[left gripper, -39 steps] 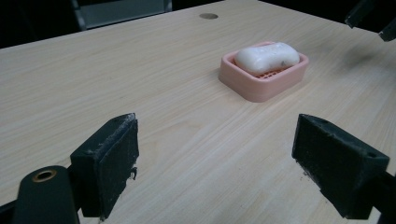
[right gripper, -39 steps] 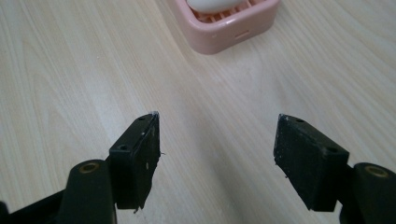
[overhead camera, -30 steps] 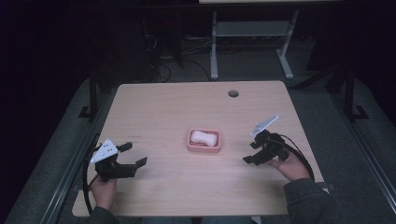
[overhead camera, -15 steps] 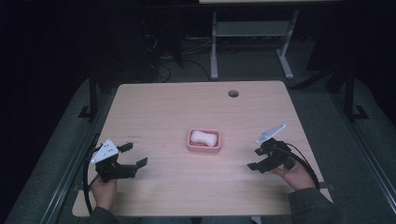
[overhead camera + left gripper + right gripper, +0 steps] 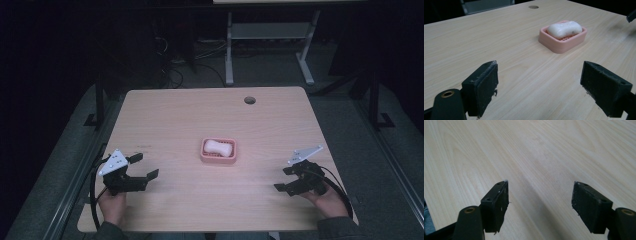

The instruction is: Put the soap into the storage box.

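A pink soap dish [image 5: 218, 158] sits near the middle of the wooden table [image 5: 200, 115], and a white bar of soap [image 5: 218, 147] lies in it. In the left gripper view the pink soap dish [image 5: 564, 43] and its soap [image 5: 564, 28] lie ahead and to the right. My left gripper [image 5: 144, 166] rests at the table's front left, open and empty, its jaws pointing toward the dish. My right gripper [image 5: 282, 179] is at the front right, open and empty, well apart from the dish. In the right gripper view the right gripper [image 5: 540, 195] hangs over bare wood.
A round cable hole [image 5: 249, 100] is in the table's far right part. Behind the table stands a metal frame [image 5: 270, 45] with cables on the dark floor. The tip of the other gripper [image 5: 631, 15] shows at the right edge of the left gripper view.
My right gripper has drawn back toward the front right edge of the table, away from the dish. The left gripper and the soap dish have stayed put.
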`<state>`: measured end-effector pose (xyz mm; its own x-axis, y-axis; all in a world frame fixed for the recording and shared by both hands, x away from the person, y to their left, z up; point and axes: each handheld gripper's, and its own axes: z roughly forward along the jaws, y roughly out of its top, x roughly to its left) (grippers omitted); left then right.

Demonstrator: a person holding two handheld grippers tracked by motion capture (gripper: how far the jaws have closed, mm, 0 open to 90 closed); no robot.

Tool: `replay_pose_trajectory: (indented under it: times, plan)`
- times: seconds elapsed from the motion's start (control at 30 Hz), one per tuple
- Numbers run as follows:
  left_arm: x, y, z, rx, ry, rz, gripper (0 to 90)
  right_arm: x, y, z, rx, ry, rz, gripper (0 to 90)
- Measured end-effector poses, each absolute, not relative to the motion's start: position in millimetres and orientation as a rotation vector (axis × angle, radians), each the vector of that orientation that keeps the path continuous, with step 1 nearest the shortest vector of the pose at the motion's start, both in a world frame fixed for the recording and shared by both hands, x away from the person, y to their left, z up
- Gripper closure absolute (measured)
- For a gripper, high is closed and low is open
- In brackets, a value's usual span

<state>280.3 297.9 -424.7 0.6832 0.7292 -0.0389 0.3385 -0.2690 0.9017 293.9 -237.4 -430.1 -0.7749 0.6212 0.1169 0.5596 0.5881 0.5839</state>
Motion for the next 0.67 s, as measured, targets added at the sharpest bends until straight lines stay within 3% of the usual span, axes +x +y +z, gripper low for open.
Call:
replay_pose_trajectory:
  times: [0.67]
  plan:
    - [281,295,-425,1.869,0.826,0.475,14.1,256,-235,-443,1.000,2.603,1.009,27.1]
